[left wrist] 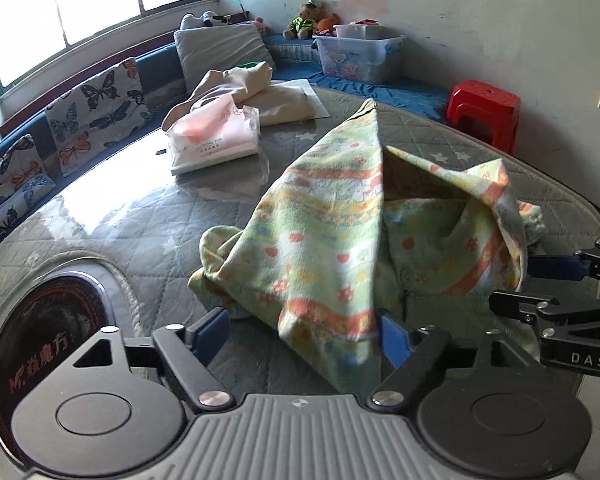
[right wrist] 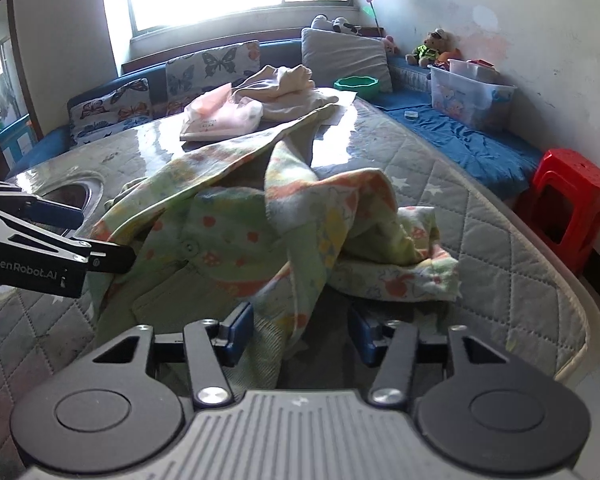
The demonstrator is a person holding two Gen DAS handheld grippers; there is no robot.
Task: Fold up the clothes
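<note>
A green, yellow and orange patterned child's garment (left wrist: pixel 332 240) (right wrist: pixel 260 232) lies in a crumpled heap on the quilted grey table (left wrist: pixel 100 220) (right wrist: pixel 480 240). My left gripper (left wrist: pixel 302 334) is open at the heap's near edge. A hanging fold of the cloth sits between its blue pads (left wrist: pixel 210 328), which do not press on it. My right gripper (right wrist: pixel 302 334) is open too, and a strip of the garment droops loosely between its pads (right wrist: pixel 240 332). Each gripper shows in the other's view: the right one (left wrist: pixel 540 280) at the heap's right side, the left one (right wrist: pixel 80 232) at its left.
A pink plastic package (left wrist: pixel 216 136) and a pile of beige clothes (left wrist: pixel 256 92) lie at the table's far side. A round cooker recess (left wrist: pixel 48 340) is set into the table near my left gripper. A red stool (right wrist: pixel 572 208), a plastic bin (right wrist: pixel 468 92) and butterfly cushions (left wrist: pixel 96 112) surround the table.
</note>
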